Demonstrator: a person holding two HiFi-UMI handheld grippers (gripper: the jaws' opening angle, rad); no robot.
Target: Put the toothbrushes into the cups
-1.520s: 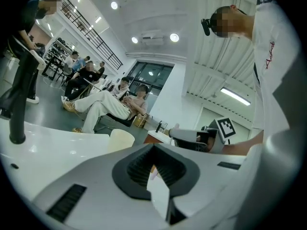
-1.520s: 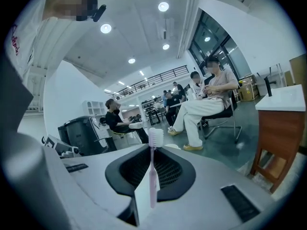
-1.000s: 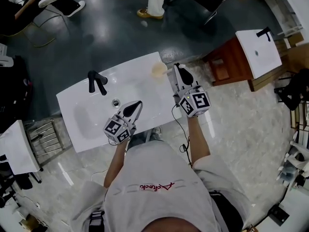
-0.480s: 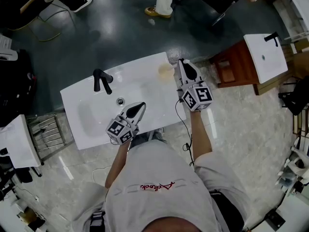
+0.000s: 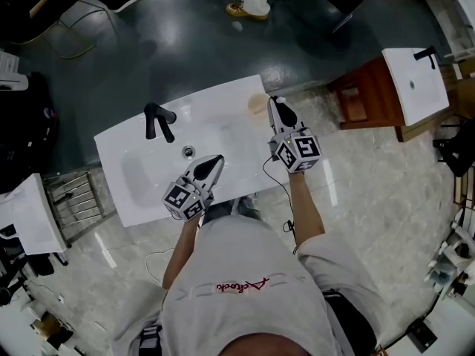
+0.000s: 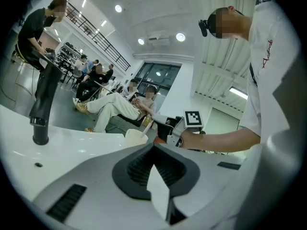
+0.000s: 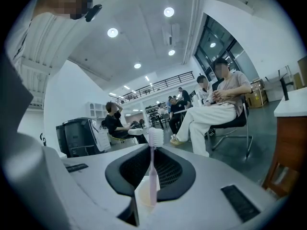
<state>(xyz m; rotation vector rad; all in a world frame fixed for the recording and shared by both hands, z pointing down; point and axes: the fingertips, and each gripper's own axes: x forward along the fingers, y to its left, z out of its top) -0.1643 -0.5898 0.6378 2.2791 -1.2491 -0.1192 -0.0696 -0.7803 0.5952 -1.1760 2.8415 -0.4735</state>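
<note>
WASHROOM MOCK-UP: Your R gripper [image 7: 152, 150], fingers clamped on a pink toothbrush [image 7: 152, 176], holds it upright, bristles on top, above the cream cup [image 5: 257, 104] at the far right corner of the white basin desk [image 5: 122, 191]. In the R gripper view the handle's lower end lines up w/ the cup's mouth; whether it is inside the rim is hard to tell. Your L gripper [image 5: 213, 162] hangs over the desk's near edge, fingers together w/ nothing btwn them, near the drain [image 5: 188, 151] and well apart from the cup. A black tap [image 5: 156, 121] stands at the desk's far left. Seated people [image 7: 216, 104] fill the bg of both gripper views.
</note>
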